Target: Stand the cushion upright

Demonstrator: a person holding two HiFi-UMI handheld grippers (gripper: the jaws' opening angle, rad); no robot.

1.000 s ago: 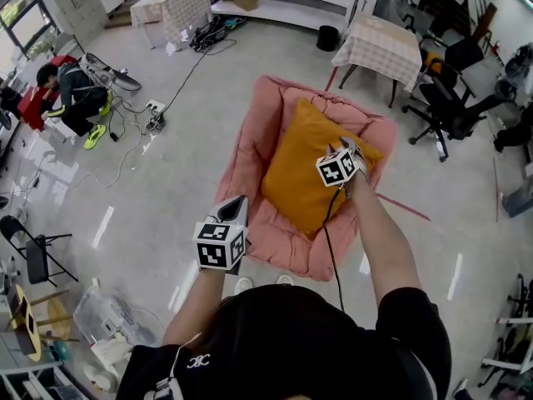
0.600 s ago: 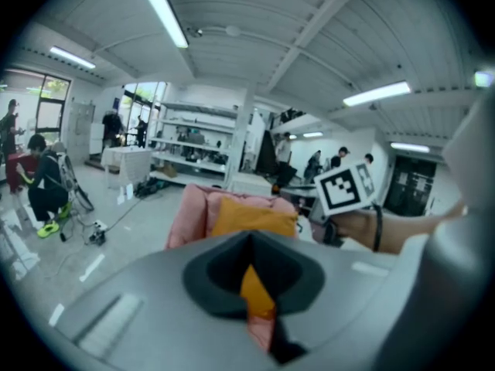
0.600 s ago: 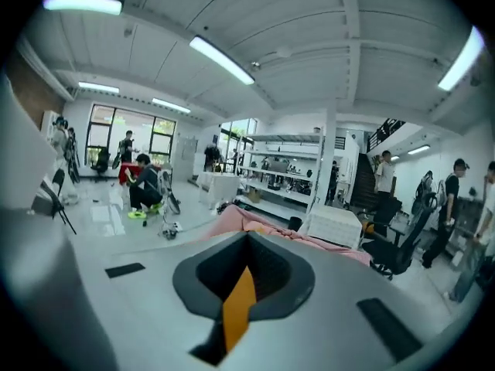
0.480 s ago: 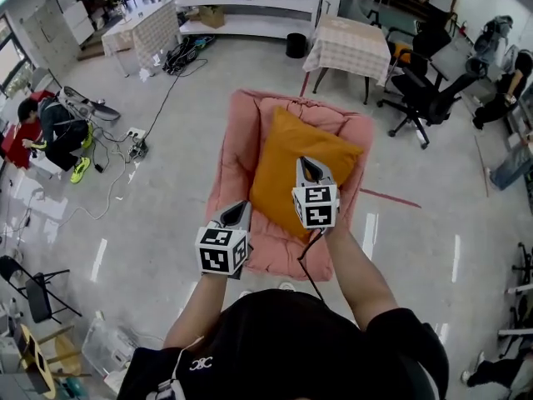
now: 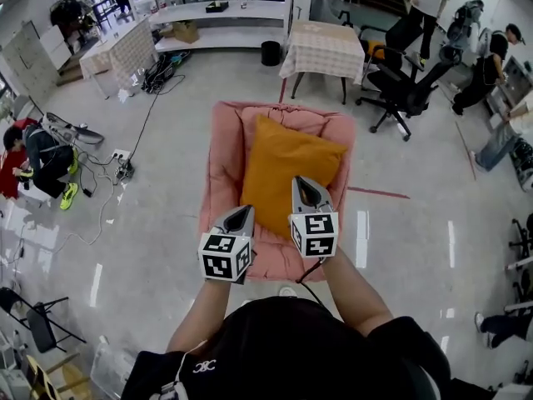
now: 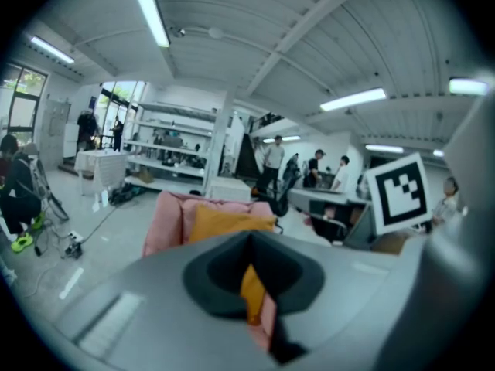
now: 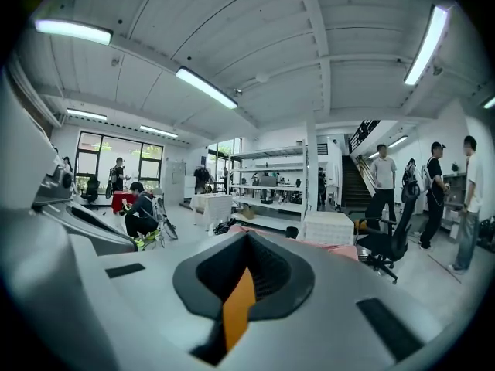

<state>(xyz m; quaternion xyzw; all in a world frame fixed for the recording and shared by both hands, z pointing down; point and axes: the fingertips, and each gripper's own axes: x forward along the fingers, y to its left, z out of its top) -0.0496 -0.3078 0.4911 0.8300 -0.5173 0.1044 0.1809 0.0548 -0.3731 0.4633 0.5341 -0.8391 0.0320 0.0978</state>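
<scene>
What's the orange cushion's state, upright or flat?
Upright, leaning back. In the left gripper view the orange cushion stands on edge against the back of the pink armchair, its top edge near the backrest's top.

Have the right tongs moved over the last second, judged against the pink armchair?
Yes. The right tongs have pulled back towards the person, from over the far right side of the pink armchair to its near edge.

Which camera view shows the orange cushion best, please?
The head view: nearly the whole orange cushion shows against the pink chair, its upper corners clear. The left gripper view shows only its top part, small, over the jaws; the right gripper view shows only an orange sliver in the gap between its shut jaws.
</scene>
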